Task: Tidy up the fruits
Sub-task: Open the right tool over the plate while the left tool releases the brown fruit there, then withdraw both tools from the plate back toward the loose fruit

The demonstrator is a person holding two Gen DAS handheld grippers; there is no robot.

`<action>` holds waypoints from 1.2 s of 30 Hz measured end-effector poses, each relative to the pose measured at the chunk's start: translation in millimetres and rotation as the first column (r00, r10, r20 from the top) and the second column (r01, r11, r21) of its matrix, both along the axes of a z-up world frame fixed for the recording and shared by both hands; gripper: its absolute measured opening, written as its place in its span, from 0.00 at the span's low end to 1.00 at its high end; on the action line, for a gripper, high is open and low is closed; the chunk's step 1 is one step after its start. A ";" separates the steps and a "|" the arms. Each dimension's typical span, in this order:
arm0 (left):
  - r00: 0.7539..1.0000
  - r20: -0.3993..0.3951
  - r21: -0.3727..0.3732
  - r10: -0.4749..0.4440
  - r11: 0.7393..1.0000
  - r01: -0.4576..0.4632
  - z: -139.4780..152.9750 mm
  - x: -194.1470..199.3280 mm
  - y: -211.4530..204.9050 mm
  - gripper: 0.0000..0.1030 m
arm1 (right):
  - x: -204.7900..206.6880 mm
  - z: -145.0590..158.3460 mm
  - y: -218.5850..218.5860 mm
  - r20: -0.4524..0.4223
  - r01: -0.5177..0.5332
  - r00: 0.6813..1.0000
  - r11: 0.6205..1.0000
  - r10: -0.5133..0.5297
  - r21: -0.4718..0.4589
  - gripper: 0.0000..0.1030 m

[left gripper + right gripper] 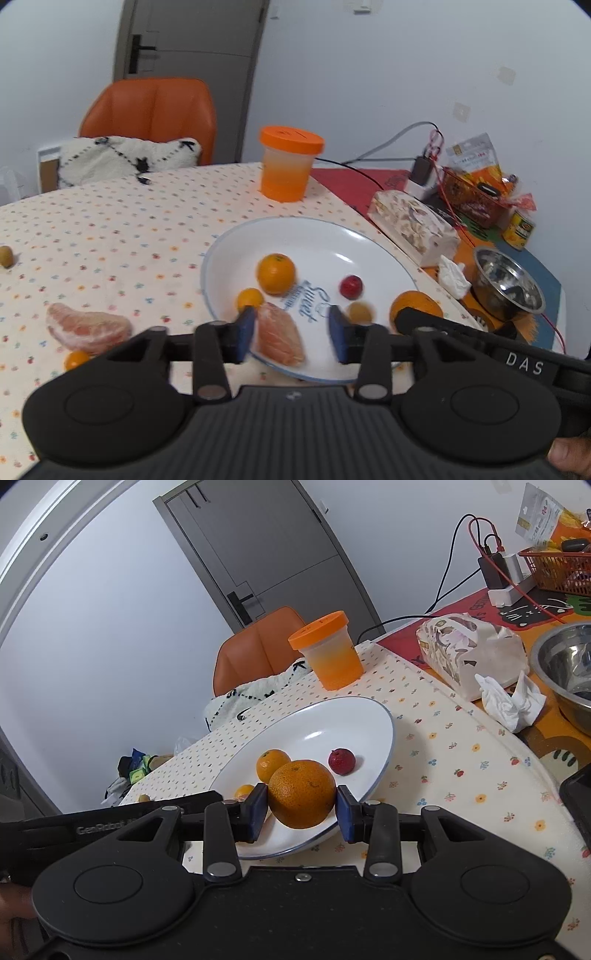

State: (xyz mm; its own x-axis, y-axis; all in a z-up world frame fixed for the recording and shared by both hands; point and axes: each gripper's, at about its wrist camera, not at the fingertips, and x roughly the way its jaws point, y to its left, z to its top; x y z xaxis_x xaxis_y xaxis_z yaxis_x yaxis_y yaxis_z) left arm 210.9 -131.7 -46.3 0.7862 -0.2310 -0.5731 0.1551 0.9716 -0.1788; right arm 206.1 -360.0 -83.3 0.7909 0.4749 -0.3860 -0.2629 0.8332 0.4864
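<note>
The right tongs (301,812) grip a big orange (301,794) above the white plate (332,716); the left tongs (291,332) stand open around a pomelo piece (280,334) on this plate.

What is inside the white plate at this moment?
The plate holds an orange, a small orange fruit, a red fruit, a brownish fruit and a pomelo piece. The gripper bodies cover its near rim.

Count: three oranges (276,273), two pomelo segments (280,338), two kumquats (249,298), one red fruit (351,286), one plate (295,230). Two small brownish fruits (359,312), probably, since they are blurred.
</note>
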 end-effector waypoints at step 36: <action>0.931 0.110 -0.015 0.348 0.937 -0.348 27.6 -58.9 109.5 0.94 | -24.9 28.5 59.1 0.100 -0.040 0.994 0.997 0.046 -0.060 1.00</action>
